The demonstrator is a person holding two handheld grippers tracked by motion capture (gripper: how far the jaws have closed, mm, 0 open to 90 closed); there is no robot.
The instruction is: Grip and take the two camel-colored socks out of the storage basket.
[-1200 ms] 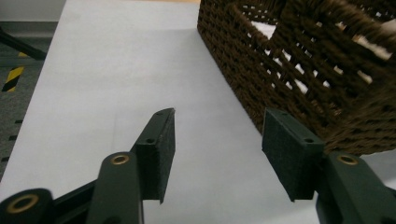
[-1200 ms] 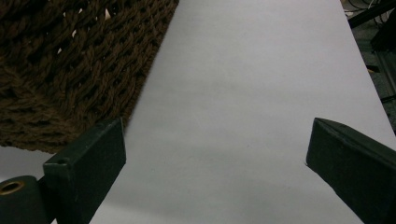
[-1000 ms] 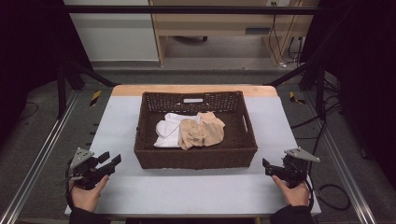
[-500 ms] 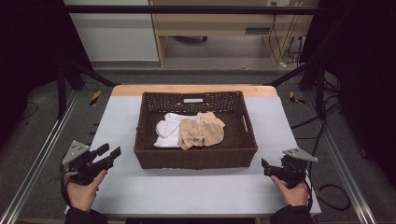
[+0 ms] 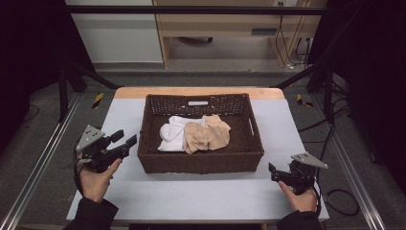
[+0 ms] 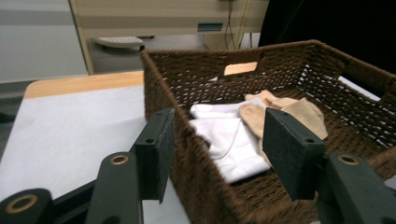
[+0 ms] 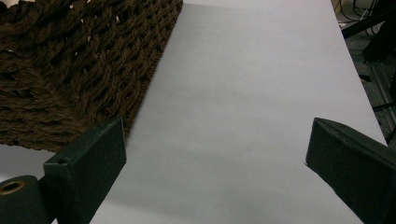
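Observation:
A dark brown woven basket (image 5: 201, 160) stands in the middle of the table and holds a white garment (image 5: 171, 135) and a tan garment (image 5: 210, 134) side by side. My left gripper (image 5: 123, 140) is raised beside the basket's left wall, open, pointing toward it. In the left gripper view the basket's wall (image 6: 187, 163) runs between the open jaws, with the white garment (image 6: 229, 144) and tan garment (image 6: 289, 112) beyond. My right gripper (image 5: 272, 171) rests low near the basket's front right corner, open with nothing between its jaws; the basket's wall (image 7: 79, 70) lies to its left.
The table (image 5: 206, 196) has a pale grey top with a wooden strip (image 5: 201, 92) at the far edge. Metal rails (image 5: 38, 163) run along both sides. A wooden cabinet (image 5: 225, 24) and cables (image 5: 335, 196) lie beyond the table.
My left gripper has lifted and moved forward and right, toward the basket's left wall. The right gripper has hardly moved.

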